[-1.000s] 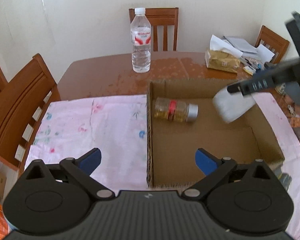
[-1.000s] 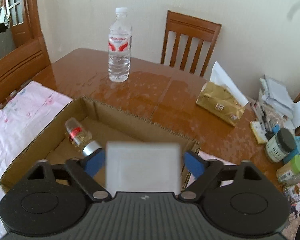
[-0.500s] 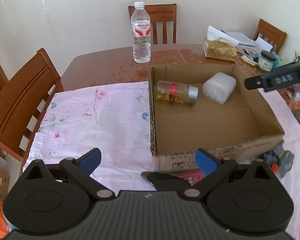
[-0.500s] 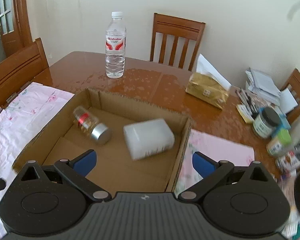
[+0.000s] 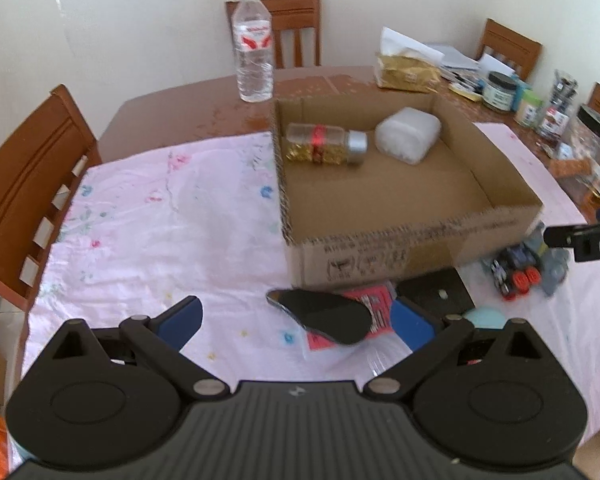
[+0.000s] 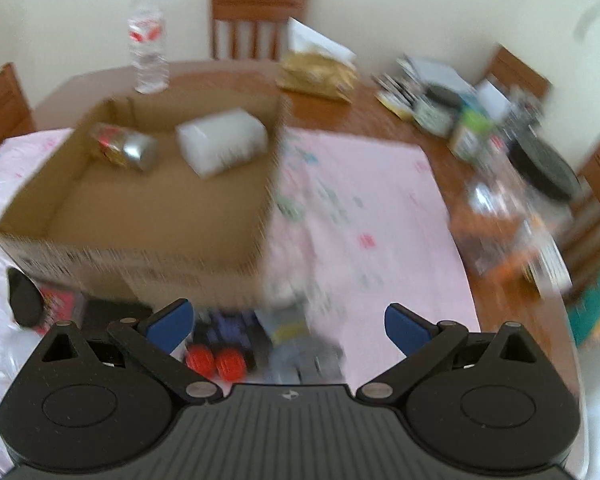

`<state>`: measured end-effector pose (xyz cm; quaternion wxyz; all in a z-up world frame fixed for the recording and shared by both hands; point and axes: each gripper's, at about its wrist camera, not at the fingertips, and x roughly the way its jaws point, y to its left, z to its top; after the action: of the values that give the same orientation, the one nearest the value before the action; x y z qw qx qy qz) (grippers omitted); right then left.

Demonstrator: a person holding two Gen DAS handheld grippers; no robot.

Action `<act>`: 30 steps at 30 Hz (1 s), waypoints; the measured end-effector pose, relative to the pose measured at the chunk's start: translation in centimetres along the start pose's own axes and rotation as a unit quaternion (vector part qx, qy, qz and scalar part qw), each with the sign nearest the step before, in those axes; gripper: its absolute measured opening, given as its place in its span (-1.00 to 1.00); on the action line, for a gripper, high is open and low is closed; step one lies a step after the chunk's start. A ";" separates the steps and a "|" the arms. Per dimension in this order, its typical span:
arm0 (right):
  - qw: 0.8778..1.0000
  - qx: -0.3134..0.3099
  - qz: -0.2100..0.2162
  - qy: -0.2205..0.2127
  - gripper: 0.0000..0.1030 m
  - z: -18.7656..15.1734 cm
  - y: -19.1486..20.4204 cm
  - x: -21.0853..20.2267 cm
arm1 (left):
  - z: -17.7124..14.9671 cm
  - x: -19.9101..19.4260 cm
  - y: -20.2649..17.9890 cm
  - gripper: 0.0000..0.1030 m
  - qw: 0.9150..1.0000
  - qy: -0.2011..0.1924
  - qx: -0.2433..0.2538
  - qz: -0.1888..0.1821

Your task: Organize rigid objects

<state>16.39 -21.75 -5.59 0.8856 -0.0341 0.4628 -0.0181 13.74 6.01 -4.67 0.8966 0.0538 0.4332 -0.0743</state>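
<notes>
On the bench: cardboard box on a pink floral cloth, wooden chairs around.
White container and glass jar lie inside the box; toy car lies just outside. Both the left gripper and right gripper are spread, empty. Risk: motion blur may cause a misjudged grasp, knocking the toy.

Right wrist view: motion-blurred throughout.
Toy vehicle: partly hidden behind gripper body.
Right gripper: cut off at right edge.
</notes>
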 end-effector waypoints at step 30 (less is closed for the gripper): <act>0.961 -0.180 0.208 0.007 1.00 -2.9 3.9 0.2 | -3.9 2.6 -3.1 0.95 0.994 0.069 -0.053 0.066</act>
<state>14.15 -18.00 -7.71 0.8455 -0.0958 0.4619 0.2503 11.82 3.34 -9.23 0.8693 0.0398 0.4926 0.0123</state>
